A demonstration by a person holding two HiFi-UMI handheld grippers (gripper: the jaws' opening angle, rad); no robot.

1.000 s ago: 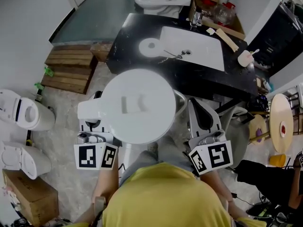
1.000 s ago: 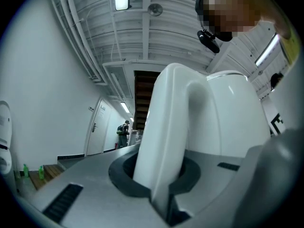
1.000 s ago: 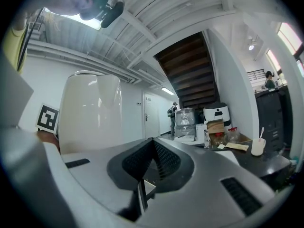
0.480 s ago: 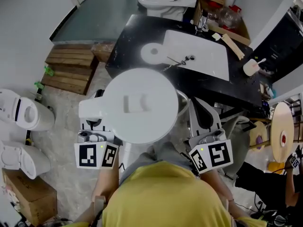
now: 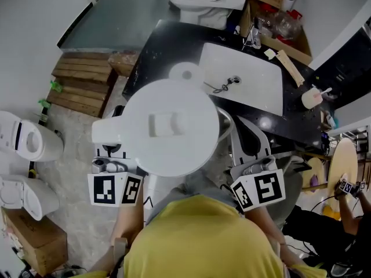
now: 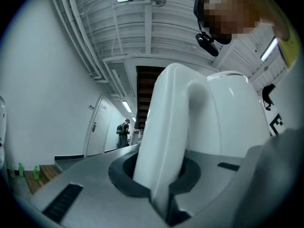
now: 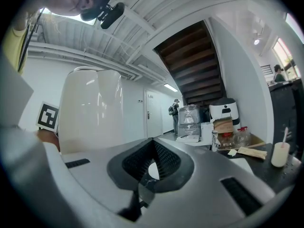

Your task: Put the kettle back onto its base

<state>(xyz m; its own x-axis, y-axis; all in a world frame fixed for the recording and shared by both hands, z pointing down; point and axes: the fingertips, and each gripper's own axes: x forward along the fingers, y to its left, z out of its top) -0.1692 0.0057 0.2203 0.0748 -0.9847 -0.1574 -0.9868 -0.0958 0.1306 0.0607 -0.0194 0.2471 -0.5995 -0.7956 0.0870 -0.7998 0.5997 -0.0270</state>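
Note:
A white kettle [image 5: 171, 126] hangs in front of the black counter [image 5: 152, 51], seen from above in the head view. Its handle [image 5: 109, 133] points left. My left gripper [image 5: 111, 154] is shut on that handle [image 6: 166, 137], with the jaws [image 6: 164, 194] clamped around its lower part. The round white base [image 5: 184, 72] lies on the counter just beyond the kettle, which covers its near edge. My right gripper [image 5: 246, 135] is beside the kettle's right side, apart from it, jaws [image 7: 151, 172] shut with nothing in them. The kettle body [image 7: 90, 110] fills that view's left.
A white sink basin [image 5: 246, 83] is set in the counter right of the base, with bottles and clutter [image 5: 272, 19] behind it. Wooden pallets [image 5: 78, 83] and toilets [image 5: 29, 143] stand on the floor at left. A round wooden table [image 5: 341, 161] and a person's hand [image 5: 348, 187] are at right.
Both grippers and the kettle have moved towards the counter. The kettle's far edge now overlaps the round base in the head view. The grip on the handle is unchanged.

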